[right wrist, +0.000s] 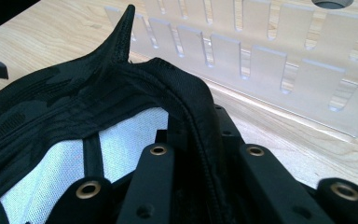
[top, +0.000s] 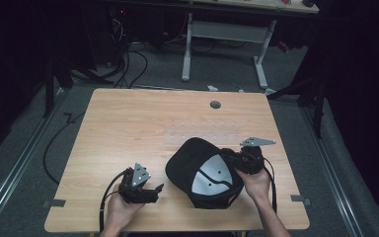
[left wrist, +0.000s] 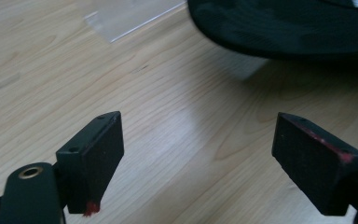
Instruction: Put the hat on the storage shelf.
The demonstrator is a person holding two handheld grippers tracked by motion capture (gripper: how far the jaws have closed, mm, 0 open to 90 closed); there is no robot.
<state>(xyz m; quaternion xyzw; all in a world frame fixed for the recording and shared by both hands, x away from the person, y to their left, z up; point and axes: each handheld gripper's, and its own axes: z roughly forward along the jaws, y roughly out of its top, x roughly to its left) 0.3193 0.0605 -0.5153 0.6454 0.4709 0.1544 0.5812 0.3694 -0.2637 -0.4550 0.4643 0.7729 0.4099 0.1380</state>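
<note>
High view: the left hand point(top: 121, 207) comes up from the counter's point(top: 128, 123) near edge, to the left of the black cap point(top: 202, 173), palm wrapped around its tool with the nose aimed rightward toward the cap. The left claw point(top: 154, 190) is released: in the left gripper view its two black pads point(left wrist: 93, 158) stand wide apart with bare wood between them, touching nothing, and the cap's dark edge lies just beyond them. The cap sits upside down on the near right part of the counter, its white lining facing up. To the right of the cap, the right hand point(top: 256, 185) holds its tool pointed leftward at the cap's rim. The right claw point(top: 233, 167) is clenched on the cap; in the right gripper view the black fabric edge is pinched between the closed jaws.
</note>
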